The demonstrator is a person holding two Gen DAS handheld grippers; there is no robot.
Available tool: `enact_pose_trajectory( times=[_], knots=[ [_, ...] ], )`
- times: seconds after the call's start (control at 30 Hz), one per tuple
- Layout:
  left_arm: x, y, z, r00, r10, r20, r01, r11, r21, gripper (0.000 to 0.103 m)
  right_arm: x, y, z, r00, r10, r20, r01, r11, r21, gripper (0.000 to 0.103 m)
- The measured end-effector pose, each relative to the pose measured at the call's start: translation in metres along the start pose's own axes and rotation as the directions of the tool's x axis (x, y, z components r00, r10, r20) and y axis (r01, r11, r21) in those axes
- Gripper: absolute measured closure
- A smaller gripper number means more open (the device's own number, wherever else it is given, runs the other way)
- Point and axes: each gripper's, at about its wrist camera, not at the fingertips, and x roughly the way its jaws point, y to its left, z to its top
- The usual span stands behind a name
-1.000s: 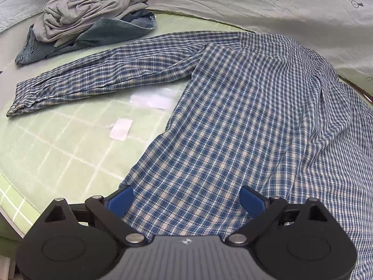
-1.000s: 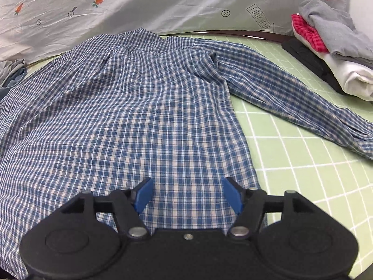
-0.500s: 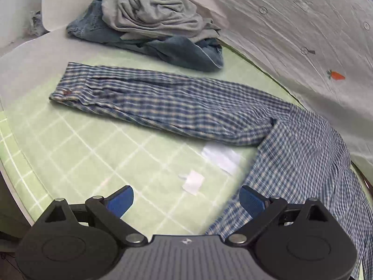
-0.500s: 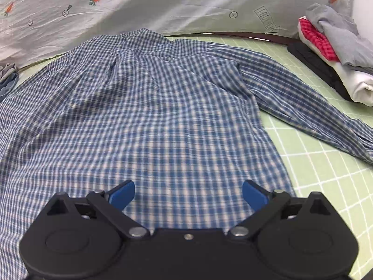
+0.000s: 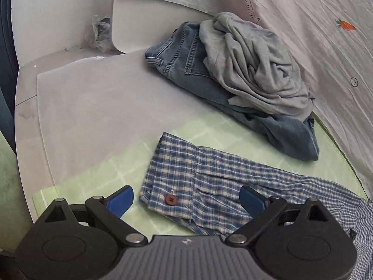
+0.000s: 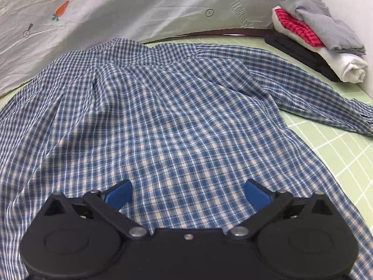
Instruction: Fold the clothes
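Gaping wide and empty over the blue-and-white checked cotton shirt [image 6: 163,121], both the left tongs [image 5: 186,200] above its buttoned cuff [image 5: 172,184] and the just-opened right tongs [image 6: 187,192] risk pinching one layer and dragging the smoothed cloth crooked.

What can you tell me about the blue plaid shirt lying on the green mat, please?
The blue plaid shirt is a thin woven blue-and-cream check, spread out, wrinkled and unfolded on the green grid mat. Both long sleeves stretch outward. One sleeve's cuff, with a red-brown button, lies flat below the open left gripper, near the jeans. The open right gripper is over the body, holding nothing. The far edge reaches the white sheet.
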Motion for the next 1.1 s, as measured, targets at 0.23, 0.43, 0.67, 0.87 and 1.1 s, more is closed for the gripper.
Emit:
enact_pose_trajectory(
  times=[0.23,0.43,0.67,0.87,1.1],
  knots=[
    [0.024,-0.011,-0.001,0.999,0.035,-0.009,-0.033,0.985,0.169,0.007,0.002,0.009,-0.002,0.997,-0.073,0.03,0.07,0.995,0.074,0.0],
    [0.021,-0.015,-0.014,0.998,0.046,0.043,-0.054,0.978,0.2,0.062,0.002,0.01,0.001,0.997,-0.08,0.013,0.079,0.994,0.081,0.0],
    [0.001,-0.026,-0.01,0.993,-0.104,0.055,0.092,0.979,0.183,0.085,0.002,0.009,-0.001,0.997,-0.067,0.036,0.065,0.996,0.067,0.0],
    [-0.039,-0.076,-0.015,0.948,-0.313,0.06,0.292,0.927,0.235,0.086,0.003,0.006,0.0,0.998,-0.04,0.045,0.038,0.998,0.041,0.0],
    [-0.068,-0.18,-0.054,0.825,-0.56,-0.08,0.551,0.765,0.332,0.086,-0.001,0.001,-0.004,0.998,0.011,0.058,-0.011,1.0,-0.007,0.0]
  ],
)
